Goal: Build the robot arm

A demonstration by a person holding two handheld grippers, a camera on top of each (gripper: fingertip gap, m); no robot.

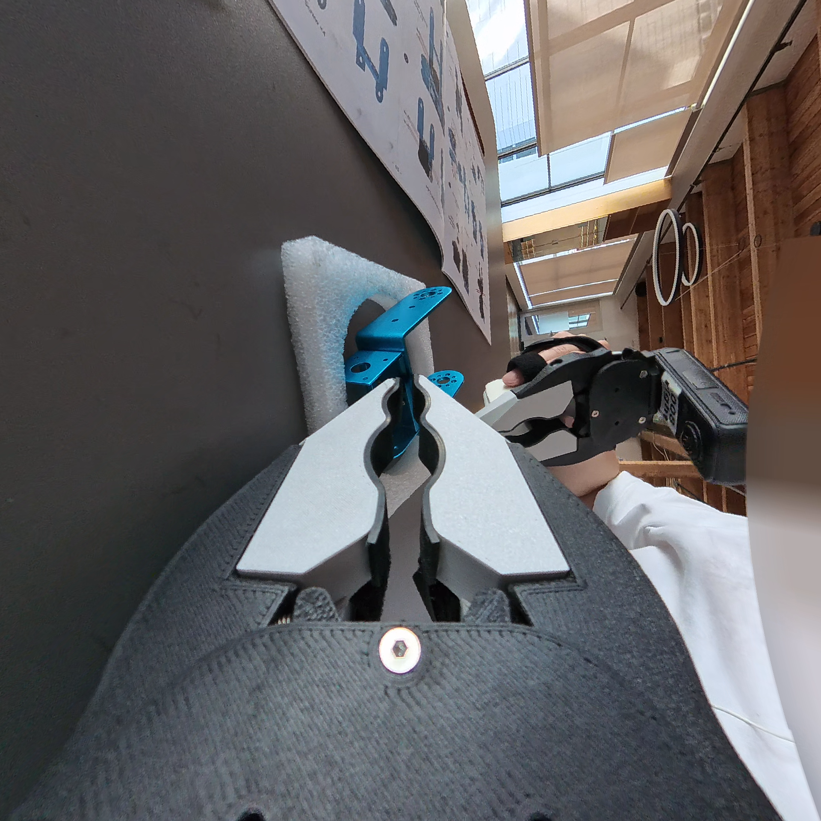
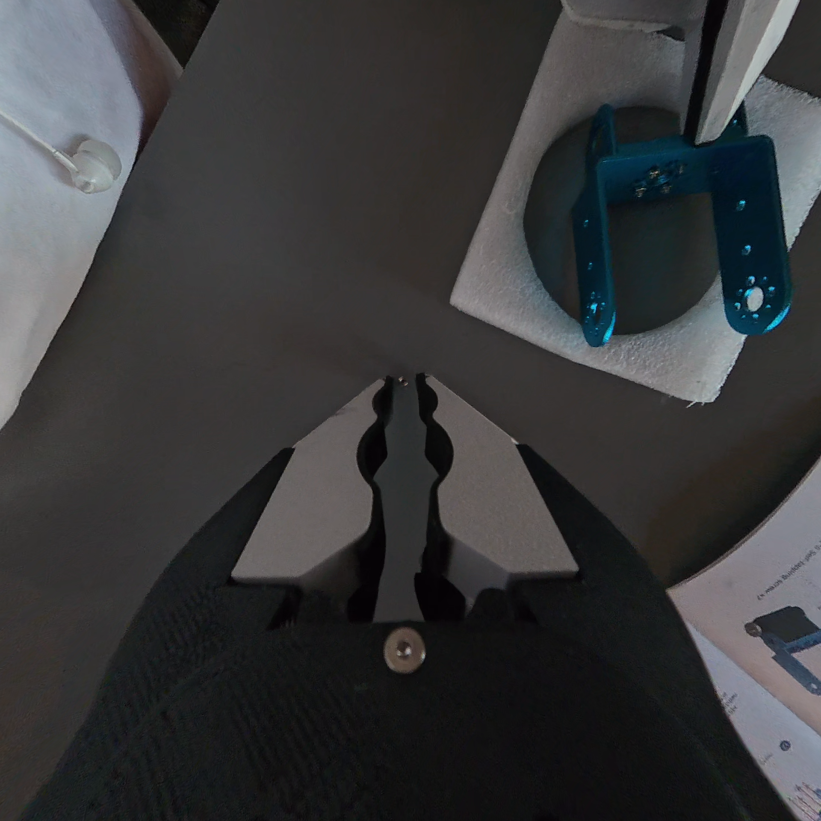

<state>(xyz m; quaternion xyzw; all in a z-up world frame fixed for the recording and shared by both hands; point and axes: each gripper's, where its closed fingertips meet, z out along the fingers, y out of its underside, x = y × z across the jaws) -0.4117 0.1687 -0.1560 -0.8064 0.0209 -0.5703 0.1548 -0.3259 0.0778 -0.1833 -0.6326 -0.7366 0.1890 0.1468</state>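
Observation:
My left gripper point(image 1: 407, 383) is shut on the edge of a blue metal bracket assembly point(image 1: 382, 346). The assembly stands in the round hole of a white foam block point(image 1: 320, 311) on the dark table. The right wrist view shows the same bracket point(image 2: 679, 209), the foam point(image 2: 502, 275), and the left gripper's fingers point(image 2: 737, 66) coming down onto the bracket's top. My right gripper point(image 2: 403, 383) is nearly closed on a tiny metal screw point(image 2: 403, 379), low over the table, left of the foam. A gloved hand holds it to the right of the bracket in the left wrist view point(image 1: 542, 400).
A printed instruction sheet point(image 1: 422, 111) lies on the table beyond the foam; it also shows in the right wrist view point(image 2: 755, 666). A white earbud point(image 2: 93, 166) rests on white cloth at the left table edge. A white sleeve point(image 1: 693, 599) is at my right. The gap from one gripper's tips to the other's is roughly 12 cm.

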